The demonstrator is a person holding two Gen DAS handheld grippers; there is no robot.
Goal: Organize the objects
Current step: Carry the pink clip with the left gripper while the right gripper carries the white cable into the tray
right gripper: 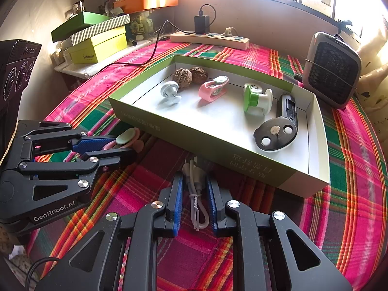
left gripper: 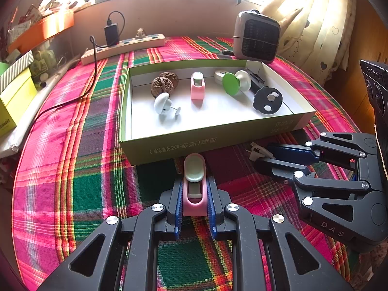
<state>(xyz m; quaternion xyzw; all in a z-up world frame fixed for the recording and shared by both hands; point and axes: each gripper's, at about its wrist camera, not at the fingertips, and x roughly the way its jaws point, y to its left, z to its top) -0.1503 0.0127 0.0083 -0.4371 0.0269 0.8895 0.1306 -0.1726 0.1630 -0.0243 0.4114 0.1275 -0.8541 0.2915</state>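
My left gripper is shut on a pink clip with a pale green pad, held just above the plaid cloth in front of the green-walled box. In the right wrist view that gripper and its clip sit at the left. My right gripper is shut on a bundled white cable with a plug, close to the box's near wall. The left wrist view shows it at the right, gripping the plug. Inside the box lie two walnuts, a white hook, another pink clip, a green-and-white spool and a black disc.
A power strip with a black charger lies behind the box, its cord trailing left across the cloth. A small grey heater stands at the back right beside a curtain. Stacked yellow and green boxes sit on a ledge at the left.
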